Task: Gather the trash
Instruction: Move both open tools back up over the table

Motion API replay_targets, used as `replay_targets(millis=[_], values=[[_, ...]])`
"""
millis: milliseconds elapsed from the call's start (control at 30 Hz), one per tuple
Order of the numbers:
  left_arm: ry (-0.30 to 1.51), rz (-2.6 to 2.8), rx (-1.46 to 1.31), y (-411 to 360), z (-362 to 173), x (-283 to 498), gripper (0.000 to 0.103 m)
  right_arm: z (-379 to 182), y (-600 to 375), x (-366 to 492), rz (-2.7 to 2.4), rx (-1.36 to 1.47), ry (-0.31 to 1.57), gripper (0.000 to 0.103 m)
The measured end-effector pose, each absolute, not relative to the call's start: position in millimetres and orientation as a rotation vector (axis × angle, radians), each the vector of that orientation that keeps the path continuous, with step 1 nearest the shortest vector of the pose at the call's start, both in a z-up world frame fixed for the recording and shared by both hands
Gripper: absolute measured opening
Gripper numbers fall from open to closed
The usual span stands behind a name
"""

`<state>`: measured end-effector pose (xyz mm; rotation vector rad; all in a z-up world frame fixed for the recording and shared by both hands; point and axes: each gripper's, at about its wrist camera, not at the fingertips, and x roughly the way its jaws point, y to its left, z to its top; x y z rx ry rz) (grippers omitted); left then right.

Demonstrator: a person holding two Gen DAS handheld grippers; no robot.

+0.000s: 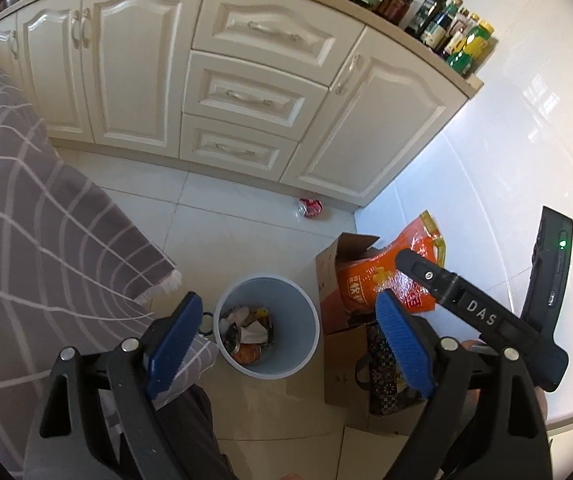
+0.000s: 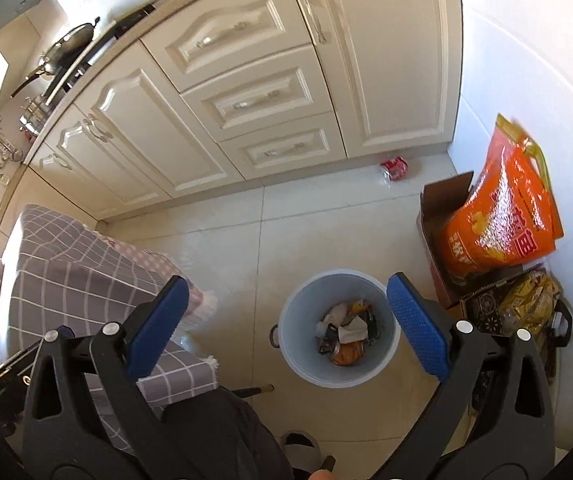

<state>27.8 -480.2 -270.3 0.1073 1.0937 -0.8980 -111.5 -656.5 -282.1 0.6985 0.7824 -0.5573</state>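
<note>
A pale blue-grey trash bin (image 1: 306, 312) stands on the tiled floor, holding crumpled paper and wrappers (image 1: 248, 334). My left gripper (image 1: 290, 298) hangs above it, open, with nothing between its blue pads. The right wrist view shows the same bin (image 2: 298, 344) and its trash (image 2: 346, 332) below my right gripper (image 2: 286, 284), which is wide open and holds nothing. A crushed red can (image 1: 310, 207) lies on the floor by the cabinet base, far from both grippers (image 2: 395, 168). The other gripper's black body (image 1: 482, 312) crosses the right of the left wrist view.
Cream cabinets (image 1: 246, 96) line the back, with bottles (image 1: 458, 36) on the counter. A table with a grey checked cloth (image 1: 26, 220) is on the left. On the right, a cardboard box (image 2: 430, 216) holds an orange bag (image 2: 502, 216), beside a dark patterned bag (image 1: 386, 364).
</note>
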Motion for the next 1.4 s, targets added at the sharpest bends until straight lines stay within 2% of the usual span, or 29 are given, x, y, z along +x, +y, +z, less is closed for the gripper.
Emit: replay_targets(millis=[400,767,1167,1400], values=[[0.89,-0.809,0.061,-398,-184,32,0.087,-200,-593,-80,-0.417,0.605,0.657,0.097],[0.739,-0.667,0.028,-293,-128,56,0.087,-138,-500,-28,-0.231,0.482,0.599,0.097],[0.636,-0.458,0.057,-178,-116,85,0.087,-110,-401,31,-0.065,0.373,0.595,0.097],[0.674,-0.374,0.068,-125,-136,116,0.09,-104,-342,57,0.008,0.297,0.595,0.097]])
